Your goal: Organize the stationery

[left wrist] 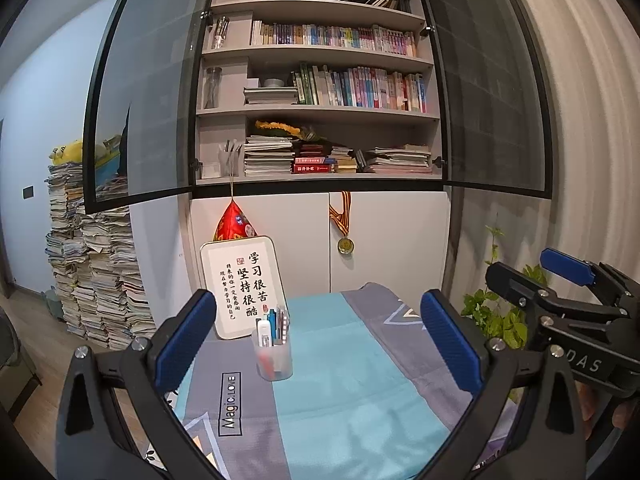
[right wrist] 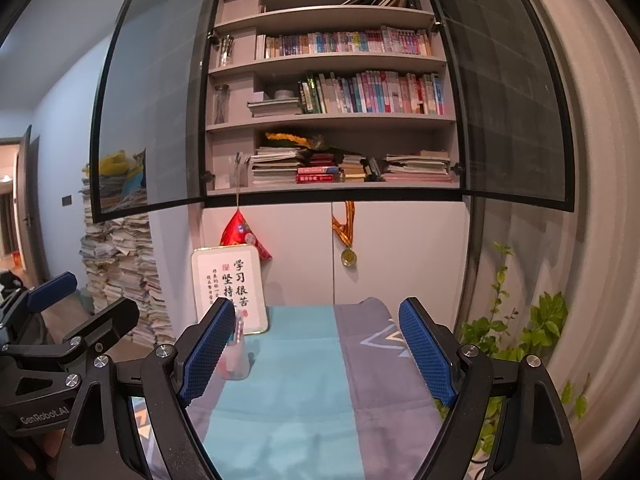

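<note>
A translucent pen cup (left wrist: 273,358) stands upright on the table cloth (left wrist: 344,384), filled with several pens (left wrist: 276,326) and a white eraser-like piece. My left gripper (left wrist: 320,340) hovers open in front of it, nothing between its blue pads. In the right wrist view the cup (right wrist: 237,362) is partly hidden behind the left finger (right wrist: 208,352) of my right gripper (right wrist: 320,352), which is open and empty above the cloth. The right gripper (left wrist: 532,284) shows at the right edge of the left wrist view, the left gripper (right wrist: 86,300) at the left edge of the right wrist view.
A white framed calligraphy board (left wrist: 244,286) leans against the cabinet (left wrist: 380,236) behind the cup. A red pouch (left wrist: 234,224) and a medal (left wrist: 345,245) hang above. Open glass doors (left wrist: 140,92) flank the bookshelves. Paper stacks (left wrist: 96,280) stand left, a plant (left wrist: 496,312) right.
</note>
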